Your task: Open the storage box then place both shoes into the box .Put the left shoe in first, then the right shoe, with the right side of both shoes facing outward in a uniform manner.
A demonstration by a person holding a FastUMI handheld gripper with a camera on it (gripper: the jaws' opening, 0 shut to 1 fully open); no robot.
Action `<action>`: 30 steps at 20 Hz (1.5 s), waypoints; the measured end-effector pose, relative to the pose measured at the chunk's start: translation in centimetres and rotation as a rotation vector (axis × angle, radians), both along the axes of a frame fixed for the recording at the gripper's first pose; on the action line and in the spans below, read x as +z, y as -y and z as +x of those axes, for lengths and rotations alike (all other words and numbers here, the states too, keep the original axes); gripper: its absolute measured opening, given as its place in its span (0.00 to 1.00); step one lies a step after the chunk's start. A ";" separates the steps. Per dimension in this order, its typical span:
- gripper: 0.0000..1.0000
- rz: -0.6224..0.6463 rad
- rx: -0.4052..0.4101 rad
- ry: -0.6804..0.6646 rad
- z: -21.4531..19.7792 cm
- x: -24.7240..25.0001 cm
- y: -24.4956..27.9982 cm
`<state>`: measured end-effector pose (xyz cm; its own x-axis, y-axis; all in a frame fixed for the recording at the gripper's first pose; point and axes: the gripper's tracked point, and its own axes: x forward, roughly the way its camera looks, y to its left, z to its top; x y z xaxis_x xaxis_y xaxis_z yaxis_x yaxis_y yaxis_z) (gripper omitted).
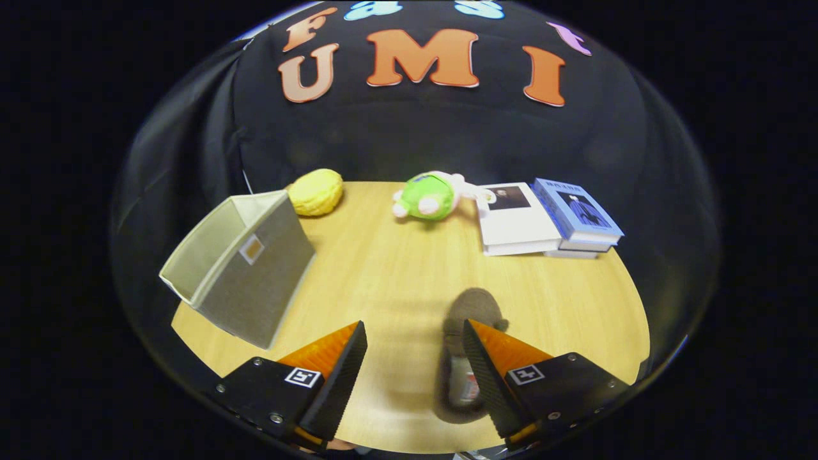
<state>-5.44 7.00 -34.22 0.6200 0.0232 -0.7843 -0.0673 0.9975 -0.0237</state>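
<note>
- At the table's (396,275) left edge you have the storage box (239,268), a grey fabric bin tipped so its open mouth faces left and away from you; it looks unfolded already, and I judge it wants turning or approaching from that side before a shoe can go in.
- Behind the box, at the far left corner, sits a yellow round toy (315,191), out of your working path.
- Along the far edge, near the middle, lies a green and white plush toy (429,196), also clear of the job.
- Toward the far right corner rests a stack of books (546,220), one white and one blue on top, well apart from the box.
- Near the front edge, your gripper (415,358) has its fingers spread apart with bare wood between them, gripping nothing.
- Just beside the right finger, partly hidden by it, lies a dark shoe (470,319), blurred; I cannot tell whether it is the left or right one, so check before you close on it.
</note>
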 end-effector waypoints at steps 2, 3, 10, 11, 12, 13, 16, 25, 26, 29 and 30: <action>0.91 -0.054 -0.034 -0.022 -0.5 -1.9 3.5; 0.90 -0.069 -0.046 -0.029 -0.8 -2.6 4.8; 0.77 -0.055 -0.094 -0.105 -2.4 -7.9 8.7; 0.75 -0.051 -0.106 -0.109 -2.3 -8.7 9.1; 0.68 -0.048 -0.127 -0.109 -2.1 -9.3 9.5; 0.64 -0.036 -0.136 -0.096 -1.6 -9.9 9.5; 0.47 -0.014 -0.149 -0.084 -0.6 -10.9 9.0; 0.07 0.085 -0.241 -0.081 0.0 -9.4 7.0; 0.05 0.127 -0.255 -0.074 0.2 -8.6 6.2; 0.05 0.129 -0.262 -0.026 1.2 -5.3 4.9; 0.05 0.133 -0.254 -0.015 1.5 -4.1 4.0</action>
